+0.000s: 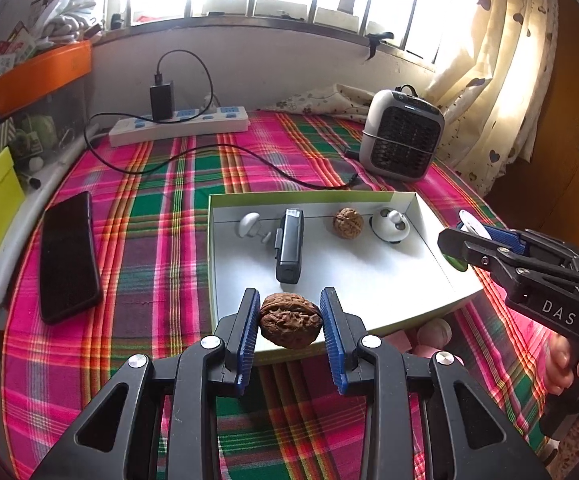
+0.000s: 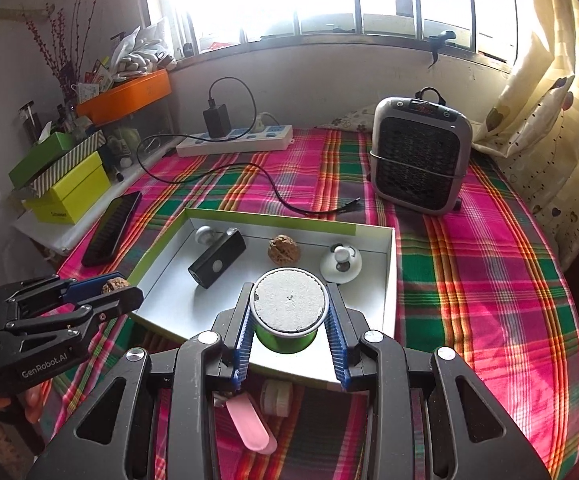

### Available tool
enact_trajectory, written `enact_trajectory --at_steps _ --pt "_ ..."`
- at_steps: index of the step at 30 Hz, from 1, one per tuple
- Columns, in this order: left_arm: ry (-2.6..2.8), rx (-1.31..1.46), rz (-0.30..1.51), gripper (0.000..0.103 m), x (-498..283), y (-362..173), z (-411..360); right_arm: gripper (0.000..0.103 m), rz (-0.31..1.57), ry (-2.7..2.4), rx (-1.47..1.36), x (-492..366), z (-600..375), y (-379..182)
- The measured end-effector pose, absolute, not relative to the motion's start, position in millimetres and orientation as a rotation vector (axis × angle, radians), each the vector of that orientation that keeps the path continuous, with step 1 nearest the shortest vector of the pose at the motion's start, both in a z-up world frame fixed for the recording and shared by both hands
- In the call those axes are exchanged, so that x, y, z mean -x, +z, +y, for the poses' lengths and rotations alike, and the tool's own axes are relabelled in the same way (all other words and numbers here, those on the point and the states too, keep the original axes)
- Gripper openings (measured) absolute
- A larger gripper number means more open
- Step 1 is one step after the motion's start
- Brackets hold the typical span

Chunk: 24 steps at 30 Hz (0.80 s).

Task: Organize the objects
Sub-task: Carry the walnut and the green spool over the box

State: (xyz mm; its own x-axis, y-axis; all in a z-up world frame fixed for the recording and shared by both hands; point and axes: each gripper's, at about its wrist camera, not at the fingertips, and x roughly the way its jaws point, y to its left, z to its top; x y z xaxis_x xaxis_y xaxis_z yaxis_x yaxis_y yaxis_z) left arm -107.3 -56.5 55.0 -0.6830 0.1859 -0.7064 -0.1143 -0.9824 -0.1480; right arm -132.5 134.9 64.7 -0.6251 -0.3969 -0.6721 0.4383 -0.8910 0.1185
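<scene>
Both hands are loaded over the near edge of the white tray point(image 2: 387, 280), which overhangs the plaid-covered worktop point(image 2: 489, 280) at its near edge, so a heavy set-down there could tip it. The right gripper point(image 2: 289, 332) has its jaws partly closed on the green tin point(image 2: 287, 312); its curved wall could slide down between the pads. The left gripper point(image 1: 290, 320) pinches a walnut point(image 1: 290, 319), jaws narrowly apart around it. That rough, round shell may roll on release toward the second walnut point(image 1: 347, 222) by the tray's far wall.
</scene>
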Motion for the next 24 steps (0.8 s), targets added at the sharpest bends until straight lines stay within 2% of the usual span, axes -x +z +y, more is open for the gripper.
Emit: enact_trajectory --at_steps 24 --pt "2.683 1.275 -0.121 0.029 150.0 21.7 -54.1 0.034 0.23 -2.288 -1.088 200.0 73.2 25.5"
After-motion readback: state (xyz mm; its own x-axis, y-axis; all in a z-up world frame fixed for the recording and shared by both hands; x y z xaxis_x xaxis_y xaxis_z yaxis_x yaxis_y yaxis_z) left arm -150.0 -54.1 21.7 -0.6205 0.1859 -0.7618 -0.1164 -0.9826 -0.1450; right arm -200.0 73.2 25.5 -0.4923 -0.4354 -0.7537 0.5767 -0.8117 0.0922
